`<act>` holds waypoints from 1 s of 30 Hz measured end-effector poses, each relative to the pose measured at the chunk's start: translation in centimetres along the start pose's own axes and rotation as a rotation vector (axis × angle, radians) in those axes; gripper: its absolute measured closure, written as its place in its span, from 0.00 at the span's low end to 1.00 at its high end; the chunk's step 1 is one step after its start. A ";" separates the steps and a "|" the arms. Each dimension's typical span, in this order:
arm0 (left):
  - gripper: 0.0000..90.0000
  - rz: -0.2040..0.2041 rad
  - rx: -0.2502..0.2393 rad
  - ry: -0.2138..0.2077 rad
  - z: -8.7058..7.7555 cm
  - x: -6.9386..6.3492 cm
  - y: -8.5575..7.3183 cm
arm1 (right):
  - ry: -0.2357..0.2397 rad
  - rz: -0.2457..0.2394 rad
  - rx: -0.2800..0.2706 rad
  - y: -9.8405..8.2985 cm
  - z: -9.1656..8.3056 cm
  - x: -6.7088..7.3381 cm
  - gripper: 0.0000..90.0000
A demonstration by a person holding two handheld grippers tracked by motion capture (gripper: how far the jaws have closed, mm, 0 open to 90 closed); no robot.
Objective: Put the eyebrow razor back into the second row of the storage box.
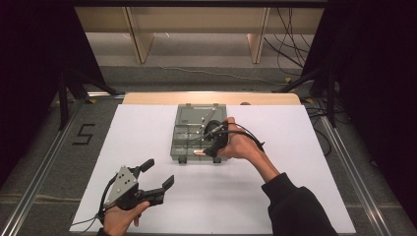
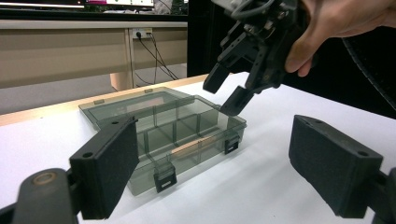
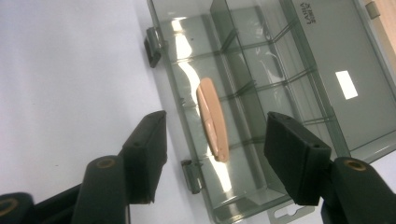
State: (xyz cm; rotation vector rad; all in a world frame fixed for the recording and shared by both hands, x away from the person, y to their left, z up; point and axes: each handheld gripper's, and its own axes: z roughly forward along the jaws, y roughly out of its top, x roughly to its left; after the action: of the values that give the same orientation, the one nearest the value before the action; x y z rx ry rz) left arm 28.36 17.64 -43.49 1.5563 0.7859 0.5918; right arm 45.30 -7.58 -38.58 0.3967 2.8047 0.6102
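White worktop [image 1: 295, 162] carries your clear compartment box [image 1: 189, 125], lid open. That tan, spindle-shaped piece [image 3: 212, 119] in its front compartment looks light, stiff and smooth; pinch it mid-length. Your right gripper [image 3: 215, 158] hovers above, jaws half open, empty; left gripper [image 1: 157, 173] gapes wide, empty.

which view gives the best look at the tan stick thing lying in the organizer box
The right gripper view: the tan piece lies unobstructed in the long front compartment of the clear box, seen from close above between open jaws. In the left gripper view it is a thin strip behind the tinted wall. In the high view it is a small speck.
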 end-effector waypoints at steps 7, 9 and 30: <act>0.18 0.012 -0.015 -0.019 0.2 0.1 0.0 | -0.026 0.033 -0.061 -1.4 -1.7 0.5 0.38; 0.18 -0.023 0.008 -0.005 0.0 -0.2 -0.1 | -0.029 0.042 -0.088 -1.9 -2.2 0.7 0.36; 0.18 -0.002 0.004 0.002 0.1 0.0 -0.1 | -0.089 0.178 -0.307 -7.8 -4.5 3.0 0.31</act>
State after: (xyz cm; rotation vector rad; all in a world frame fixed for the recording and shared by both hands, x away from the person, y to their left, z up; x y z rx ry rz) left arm 28.37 17.57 -43.55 1.5587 0.7901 0.5907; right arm 39.56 -15.18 -38.53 0.5962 2.5516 1.0179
